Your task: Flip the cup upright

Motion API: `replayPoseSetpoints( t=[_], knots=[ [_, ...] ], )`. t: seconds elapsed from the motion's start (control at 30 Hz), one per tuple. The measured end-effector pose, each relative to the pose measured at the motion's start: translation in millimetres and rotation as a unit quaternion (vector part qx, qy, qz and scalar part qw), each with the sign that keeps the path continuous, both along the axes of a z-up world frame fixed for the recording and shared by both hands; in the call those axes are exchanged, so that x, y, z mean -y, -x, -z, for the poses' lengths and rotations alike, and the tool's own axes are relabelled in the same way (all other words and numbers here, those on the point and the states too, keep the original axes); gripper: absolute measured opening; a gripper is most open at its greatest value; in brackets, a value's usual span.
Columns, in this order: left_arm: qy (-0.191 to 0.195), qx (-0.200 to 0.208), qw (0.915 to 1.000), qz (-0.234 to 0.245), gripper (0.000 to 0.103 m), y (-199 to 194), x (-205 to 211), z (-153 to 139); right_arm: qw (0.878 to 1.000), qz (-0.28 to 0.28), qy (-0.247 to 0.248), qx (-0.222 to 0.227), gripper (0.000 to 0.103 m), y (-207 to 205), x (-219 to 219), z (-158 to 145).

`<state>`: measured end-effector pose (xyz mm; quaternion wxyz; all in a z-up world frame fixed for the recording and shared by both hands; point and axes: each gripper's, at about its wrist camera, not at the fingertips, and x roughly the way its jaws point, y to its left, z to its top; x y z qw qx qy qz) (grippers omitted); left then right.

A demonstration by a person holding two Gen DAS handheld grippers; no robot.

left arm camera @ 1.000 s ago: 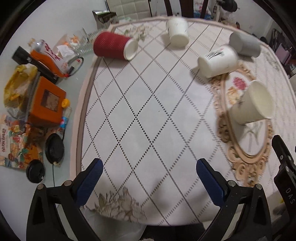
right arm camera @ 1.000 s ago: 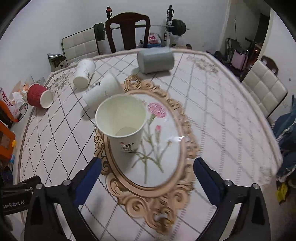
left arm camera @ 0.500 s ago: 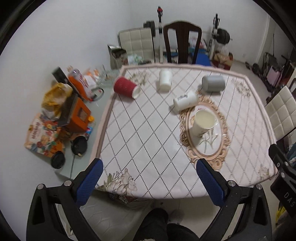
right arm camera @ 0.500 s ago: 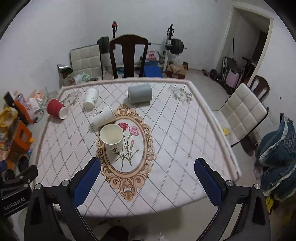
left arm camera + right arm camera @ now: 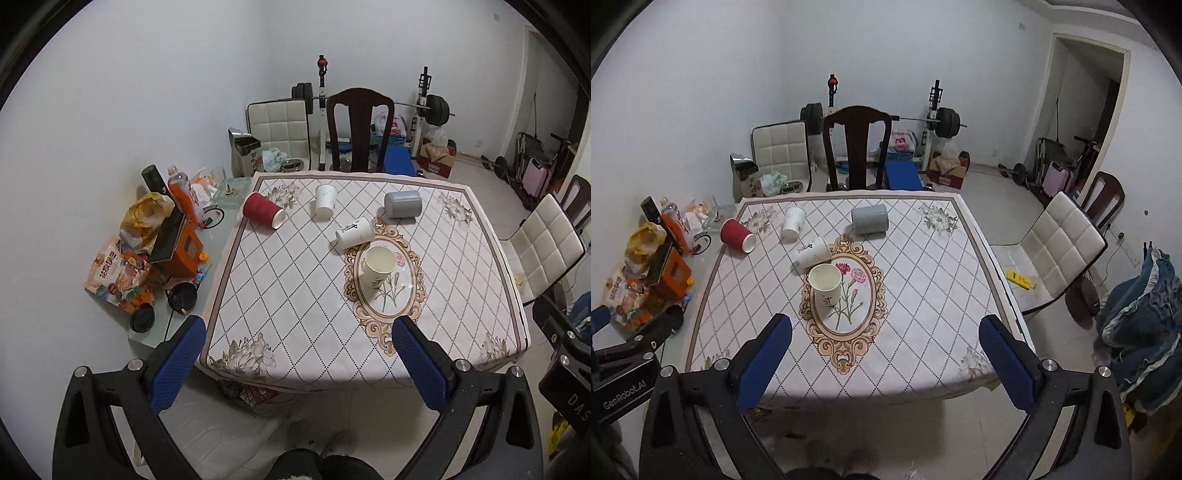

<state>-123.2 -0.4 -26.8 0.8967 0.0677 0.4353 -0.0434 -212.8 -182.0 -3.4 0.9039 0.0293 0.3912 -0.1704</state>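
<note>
A cream paper cup (image 5: 379, 265) (image 5: 824, 286) stands upright on the oval flower mat (image 5: 395, 295) (image 5: 849, 325). Lying on their sides on the table are a white cup with black writing (image 5: 354, 232) (image 5: 811, 253), a plain white cup (image 5: 325, 202) (image 5: 792, 223), a red ribbed cup (image 5: 263, 210) (image 5: 737, 235) and a grey cup (image 5: 402, 204) (image 5: 870, 219). My left gripper (image 5: 299, 354) and right gripper (image 5: 884, 349) are both open and empty, held high and well back from the table's near edge.
The table (image 5: 288, 310) wears a diamond-pattern cloth. Snack bags, an orange box (image 5: 177, 247) and bottles clutter its bare left strip. A dark wooden chair (image 5: 360, 129) stands behind, a white padded chair (image 5: 1056, 251) to the right, a barbell rack at the wall.
Both grippers have pulled far up and back from the table. One second ago they were close over the cups; now the whole table and room show. The cups have not moved.
</note>
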Motion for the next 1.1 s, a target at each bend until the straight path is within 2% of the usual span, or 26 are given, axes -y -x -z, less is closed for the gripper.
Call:
replayPoseSetpoints(
  t=[0.47,1.1],
  knots=[
    [-0.007,0.021,0.9998,0.001,0.103,5.4,-10.4,-7.0,1.0,0.002,-0.012,0.0,0.102,7.3,-11.1,-4.7],
    [-0.004,0.02,0.9998,0.0,0.103,2.8,-12.9,-8.6,1.0,0.003,-0.012,-0.004,0.103,4.0,-16.6,-4.6]
  ],
)
